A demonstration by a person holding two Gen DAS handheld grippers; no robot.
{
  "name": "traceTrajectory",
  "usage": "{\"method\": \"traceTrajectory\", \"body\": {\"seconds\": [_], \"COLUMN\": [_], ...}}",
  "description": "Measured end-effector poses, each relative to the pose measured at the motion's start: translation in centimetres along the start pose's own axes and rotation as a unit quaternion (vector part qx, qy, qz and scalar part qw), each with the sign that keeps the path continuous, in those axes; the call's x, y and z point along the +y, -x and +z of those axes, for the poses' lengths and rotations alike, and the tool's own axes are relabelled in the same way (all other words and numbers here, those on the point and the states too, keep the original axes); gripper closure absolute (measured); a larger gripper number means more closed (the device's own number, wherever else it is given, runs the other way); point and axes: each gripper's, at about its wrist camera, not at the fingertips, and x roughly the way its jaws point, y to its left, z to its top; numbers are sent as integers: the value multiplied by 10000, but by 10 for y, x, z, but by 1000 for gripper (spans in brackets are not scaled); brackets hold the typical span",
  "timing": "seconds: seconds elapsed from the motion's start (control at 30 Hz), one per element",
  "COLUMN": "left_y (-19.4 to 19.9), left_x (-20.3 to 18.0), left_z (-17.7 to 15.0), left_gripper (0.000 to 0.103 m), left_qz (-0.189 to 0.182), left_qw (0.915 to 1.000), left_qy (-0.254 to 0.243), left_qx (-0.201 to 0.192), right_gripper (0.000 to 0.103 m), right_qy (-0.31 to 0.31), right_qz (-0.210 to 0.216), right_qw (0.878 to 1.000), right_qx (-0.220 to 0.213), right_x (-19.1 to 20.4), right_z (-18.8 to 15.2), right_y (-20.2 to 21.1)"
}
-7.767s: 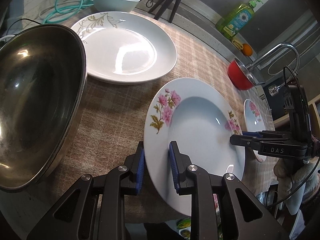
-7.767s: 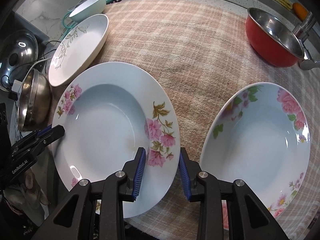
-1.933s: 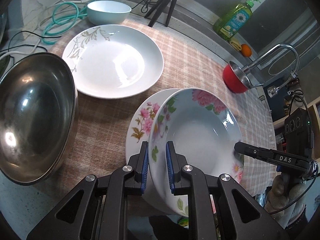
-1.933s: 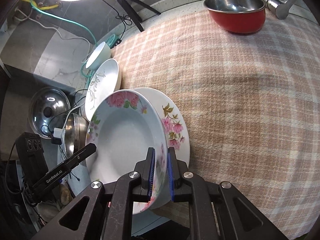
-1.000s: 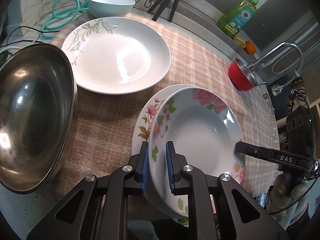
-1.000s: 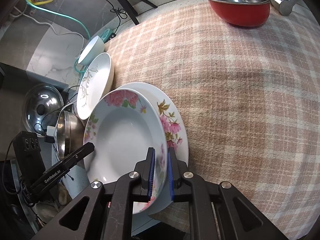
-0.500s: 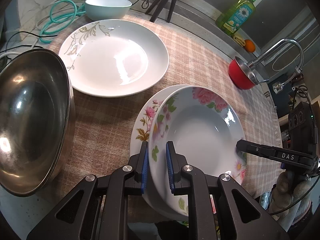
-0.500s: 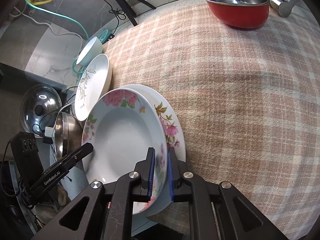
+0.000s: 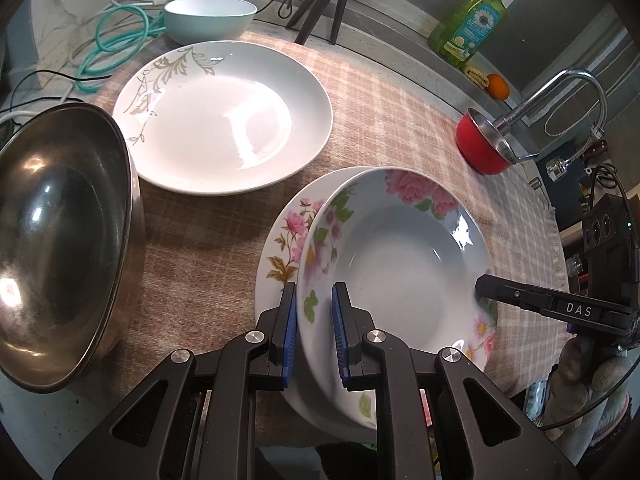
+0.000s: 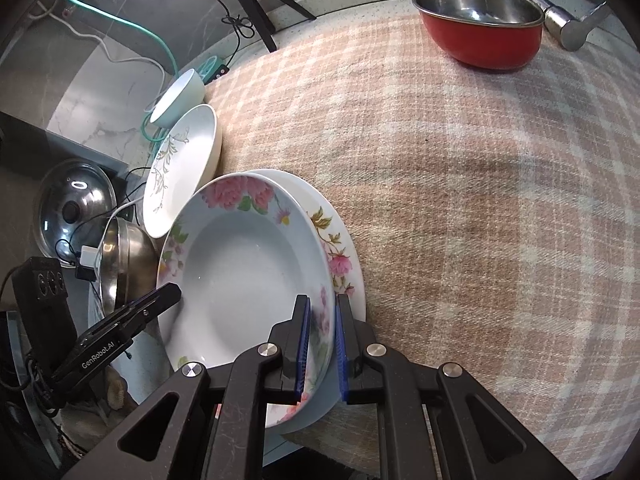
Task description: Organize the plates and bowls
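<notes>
The deep rose-patterned plate (image 9: 404,264) sits nested on top of a wider flowered plate (image 9: 280,248) at the near edge of the checked cloth (image 10: 460,200), and both grippers have it by opposite sides of its rim. The left gripper (image 9: 314,322) is clamped on the near-left part of the rim, blue pads pressed to either face of the porcelain, and the right gripper (image 10: 320,342) is clamped the same way on the far side, its dark tip showing across the bowl in the left wrist view. Whether either pair of pads also catches the lower plate's edge I cannot tell; the two rims lie so close there. What the next move seems to turn on is the offset between the two plates: the top one sits shifted toward the right-hand side, so the lower plate's sprig of pink flowers peeks out only on the left gripper's side. The line between the two grips runs straight across the plate's width, so a level lift or a small slide along that line looks the natural way to centre or release it. Beyond the stack, up and to the left, lies the white plate with the gold leaf sprig (image 9: 222,116), with the pale green bowl (image 9: 210,20) behind it. A large steel bowl (image 9: 60,240) stands tilted just beside the left gripper, and the red bowl (image 10: 480,24) sits well apart by the tap.
</notes>
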Motion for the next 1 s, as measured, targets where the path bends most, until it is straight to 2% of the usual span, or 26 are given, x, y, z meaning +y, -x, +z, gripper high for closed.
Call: {"method": "traceTrajectory", "body": {"seconds": [1.0], "left_y": [-4], "left_x": [-9], "left_z": [-4], "left_gripper": [88], "left_qz": [50], "left_qw": [9999], "left_qy": [-144], "left_qx": [14], "right_gripper": [91], "right_qy": [315], "right_qz": [-461], "right_qw": [9984], "right_qx": [-8], "right_x": [6], "right_z": [-5], "right_y": [9]}}
